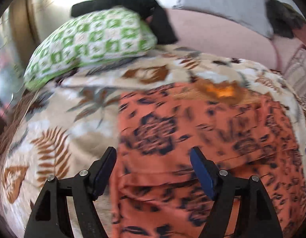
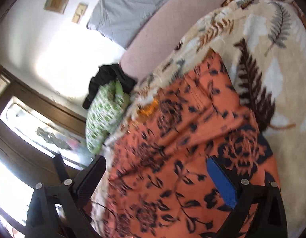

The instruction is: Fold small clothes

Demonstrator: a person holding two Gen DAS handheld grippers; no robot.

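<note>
The left gripper (image 1: 153,154) hangs with jaws apart over the orange cloth (image 1: 202,148), gripping nothing. The right gripper (image 2: 155,163) is likewise spread above the same cloth (image 2: 182,138). The cloth lies flat on a fern-print blanket (image 1: 59,138). Beyond it a green pillow (image 1: 93,41) carries a black garment (image 1: 133,2). Both views are blurred.
</note>
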